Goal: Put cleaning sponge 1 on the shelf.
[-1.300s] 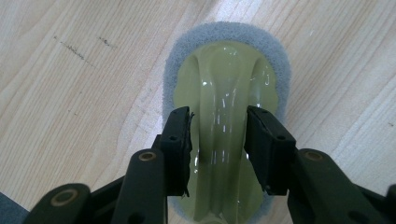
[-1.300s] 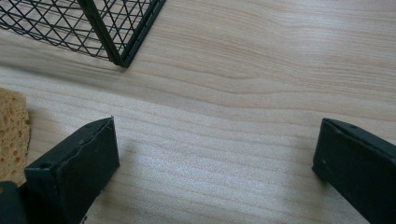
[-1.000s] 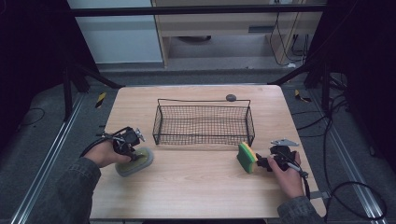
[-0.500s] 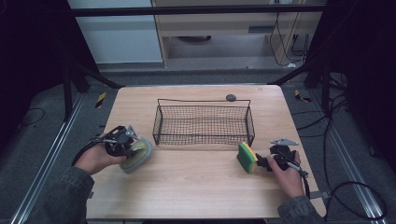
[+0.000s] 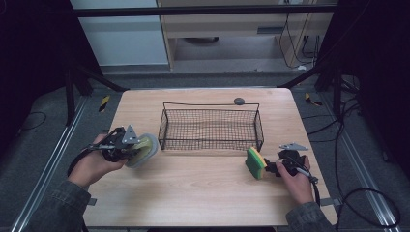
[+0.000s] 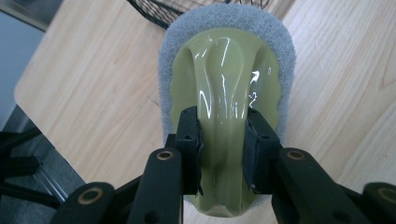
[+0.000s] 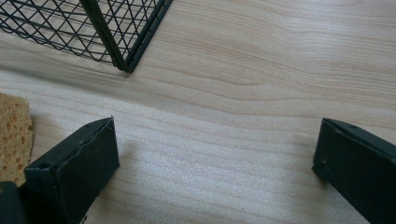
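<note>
Both black pads [image 6: 189,140] of the left gripper [image 6: 222,149] are clamped on the glossy olive handle of a scrubbing pad [image 5: 143,150], held off the light wooden table [image 5: 203,193] left of the wire basket [image 5: 211,129]. Jaws of the right gripper [image 7: 210,163] stand wide apart over bare wood, nothing between them, with a green-and-yellow sponge [image 5: 256,163] just beside 1 jaw. Grey carpet, dark frame legs and loose cables ring the table.
</note>
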Available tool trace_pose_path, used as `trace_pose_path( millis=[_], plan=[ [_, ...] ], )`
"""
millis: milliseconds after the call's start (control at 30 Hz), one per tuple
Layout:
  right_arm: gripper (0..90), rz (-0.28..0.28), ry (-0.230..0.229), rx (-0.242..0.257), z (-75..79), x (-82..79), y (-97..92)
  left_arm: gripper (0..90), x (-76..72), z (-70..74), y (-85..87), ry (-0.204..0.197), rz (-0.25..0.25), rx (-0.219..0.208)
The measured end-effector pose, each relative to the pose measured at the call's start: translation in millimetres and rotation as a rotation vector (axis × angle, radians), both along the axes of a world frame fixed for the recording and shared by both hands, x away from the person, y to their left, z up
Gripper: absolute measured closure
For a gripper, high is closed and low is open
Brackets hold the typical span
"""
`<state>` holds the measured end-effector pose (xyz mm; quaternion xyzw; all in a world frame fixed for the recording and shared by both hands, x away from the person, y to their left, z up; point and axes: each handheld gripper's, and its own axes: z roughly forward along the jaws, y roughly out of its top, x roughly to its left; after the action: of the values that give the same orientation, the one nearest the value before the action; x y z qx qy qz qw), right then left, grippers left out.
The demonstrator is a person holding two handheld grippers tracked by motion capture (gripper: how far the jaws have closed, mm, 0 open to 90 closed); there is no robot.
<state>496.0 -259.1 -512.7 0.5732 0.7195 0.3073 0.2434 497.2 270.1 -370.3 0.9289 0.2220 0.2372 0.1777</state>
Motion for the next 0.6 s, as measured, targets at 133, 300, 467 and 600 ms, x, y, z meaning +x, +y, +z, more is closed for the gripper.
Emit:
trace_pose_path(
  millis=[133,300,467,600],
  plan=[
    [0.5,-0.002,0.0,0.0,0.0,-0.2,0.1,70.5,4.3,3.8,1.4,-0.016,-0.01,-0.05],
    [0.5,-0.003,0.0,0.0,0.1,-0.1,0.2,70.5,9.0,9.3,2.2,-0.038,-0.013,-0.06],
    [0.6,-0.008,-0.002,0.0,0.0,-0.7,0.7,70.5,11.9,18.7,0.8,-0.074,-0.002,-0.041],
    [0.6,-0.001,-0.003,-0.001,-0.1,-3.0,0.3,70.5,12.2,25.7,0.1,-0.101,0.017,-0.039]
  ],
)
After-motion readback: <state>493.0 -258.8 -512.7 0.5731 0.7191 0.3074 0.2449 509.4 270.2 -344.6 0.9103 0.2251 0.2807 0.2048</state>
